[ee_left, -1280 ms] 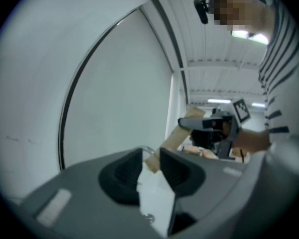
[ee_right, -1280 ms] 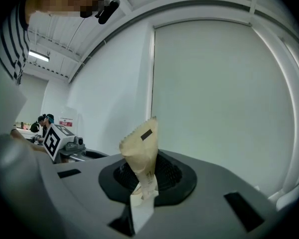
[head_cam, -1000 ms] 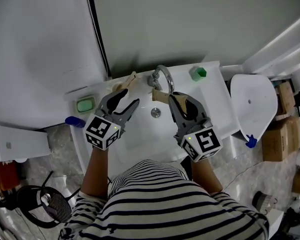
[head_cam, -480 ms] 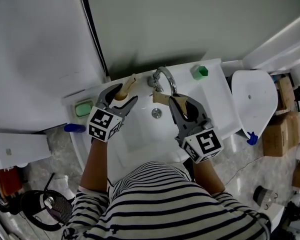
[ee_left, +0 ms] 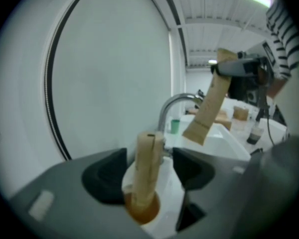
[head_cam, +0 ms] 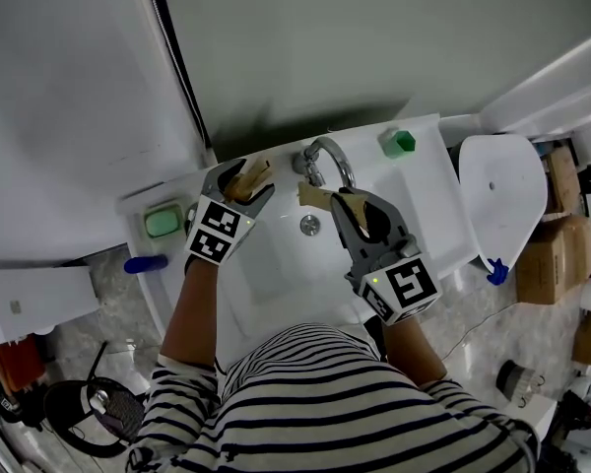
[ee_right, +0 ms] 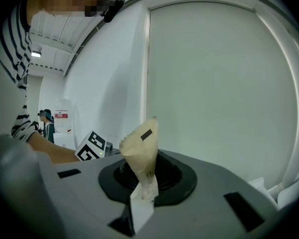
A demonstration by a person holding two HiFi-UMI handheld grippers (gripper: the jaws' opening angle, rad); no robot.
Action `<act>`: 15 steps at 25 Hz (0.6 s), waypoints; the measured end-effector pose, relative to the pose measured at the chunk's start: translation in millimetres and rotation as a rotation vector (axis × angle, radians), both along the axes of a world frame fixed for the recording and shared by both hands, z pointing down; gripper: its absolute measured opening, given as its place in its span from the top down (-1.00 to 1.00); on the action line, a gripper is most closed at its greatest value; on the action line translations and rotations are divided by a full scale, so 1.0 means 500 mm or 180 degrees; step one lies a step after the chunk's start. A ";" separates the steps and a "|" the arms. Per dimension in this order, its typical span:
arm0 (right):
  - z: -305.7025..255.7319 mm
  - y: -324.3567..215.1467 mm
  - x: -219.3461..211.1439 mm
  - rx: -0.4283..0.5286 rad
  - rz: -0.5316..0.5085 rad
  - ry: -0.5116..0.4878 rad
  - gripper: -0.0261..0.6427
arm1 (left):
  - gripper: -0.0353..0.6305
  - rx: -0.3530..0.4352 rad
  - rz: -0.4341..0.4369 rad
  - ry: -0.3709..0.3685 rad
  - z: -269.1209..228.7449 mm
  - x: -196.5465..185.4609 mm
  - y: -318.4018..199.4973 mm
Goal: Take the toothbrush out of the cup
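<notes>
Just left of the curved chrome tap (head_cam: 325,156), a tan paper-wrapped toothbrush (ee_left: 145,166) stands nearly upright in a small amber cup (ee_left: 142,210) on the white worktop (head_cam: 424,180). The left tool (ee_left: 149,171) sits around them. Its jaws have just been opening and are spread wide, one on each side of the cup. As far as I can make out, neither pad presses on it. The left hand reaches forward on a bare forearm (head_cam: 192,308), with the tool tipped somewhat downward and its marker cube (head_cam: 217,242) facing the person.

Just right of the tap, the right tool (ee_right: 142,183) is pinched tight on the end of a second tan paper sleeve (ee_right: 139,151). The sleeve juts beyond the tips toward the tap. The right hand holds its tool close to level, in front of the tap.
</notes>
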State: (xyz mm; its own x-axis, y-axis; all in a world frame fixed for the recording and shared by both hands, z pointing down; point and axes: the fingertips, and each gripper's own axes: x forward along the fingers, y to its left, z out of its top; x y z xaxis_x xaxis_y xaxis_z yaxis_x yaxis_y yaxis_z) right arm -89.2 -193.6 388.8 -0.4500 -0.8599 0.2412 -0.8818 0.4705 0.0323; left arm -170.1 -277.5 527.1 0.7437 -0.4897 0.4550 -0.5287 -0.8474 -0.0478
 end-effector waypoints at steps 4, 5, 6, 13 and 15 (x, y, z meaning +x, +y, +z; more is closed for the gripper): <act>0.012 -0.016 -0.003 -0.0051 -0.0024 0.0016 0.79 | 0.06 -0.0050 0.0037 -0.0214 0.040 0.005 -0.011; 0.015 -0.020 -0.004 -0.0061 -0.0033 0.0013 0.79 | 0.06 -0.0052 0.0040 -0.0254 0.046 0.006 -0.014; 0.019 -0.023 -0.005 -0.0069 -0.0043 0.0011 0.79 | 0.06 -0.0054 0.0042 -0.0291 0.051 0.006 -0.018; 0.030 -0.046 -0.017 -0.0124 -0.0095 0.0026 0.79 | 0.28 0.0038 0.0096 -0.0520 0.074 0.012 -0.031; 0.032 -0.048 -0.017 -0.0128 -0.0099 0.0024 0.79 | 0.39 0.0093 0.0089 -0.0559 0.072 0.012 -0.035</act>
